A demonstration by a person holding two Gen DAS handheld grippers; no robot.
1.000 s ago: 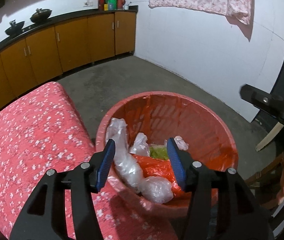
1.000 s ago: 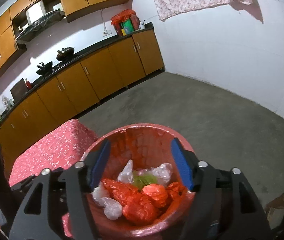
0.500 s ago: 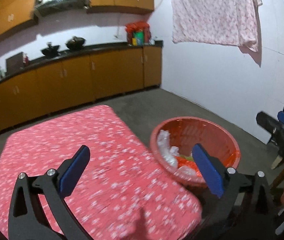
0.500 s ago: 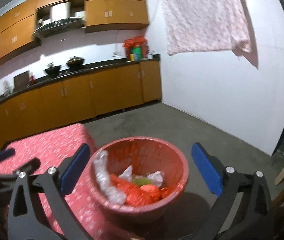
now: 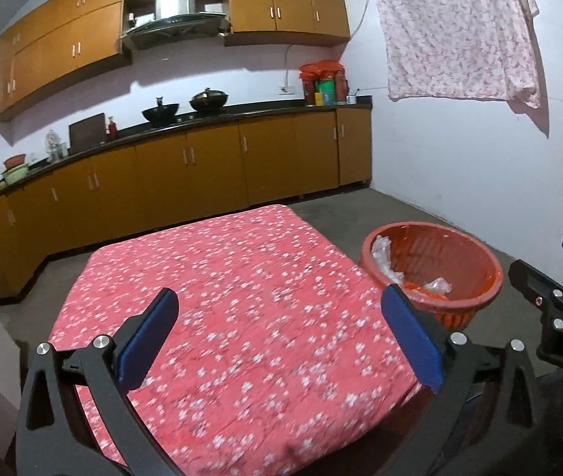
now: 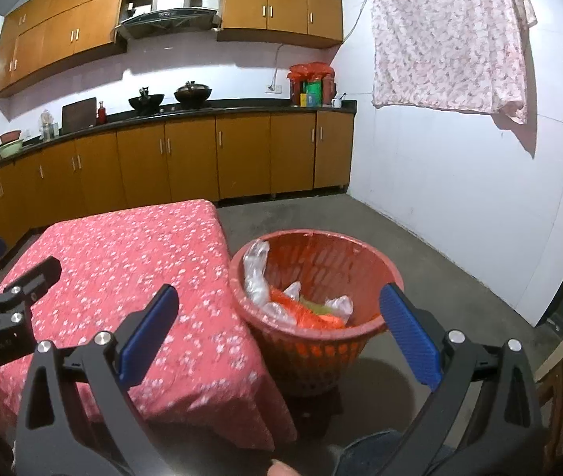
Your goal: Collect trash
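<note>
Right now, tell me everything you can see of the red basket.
The red basket is a round plastic bin with a rolled rim and slotted lattice walls tapering downward. It stands upright on the concrete floor, close beside the corner of the table with the pink flowered cloth; contact between them is unclear. Inside lie crumpled clear plastic bags and orange wrappers, well below the rim. Neither gripper touches it.

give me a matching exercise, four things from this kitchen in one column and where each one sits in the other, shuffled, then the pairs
Things:
1. red basket
2. clear plastic bags
3. two black woks
4. pink floral cloth

Places:
A. hanging on the white wall
B. on the counter under the hood
C. on the floor beside the red-clothed table
D. inside the basket

Pairs: 1-C, 2-D, 3-B, 4-A
</note>
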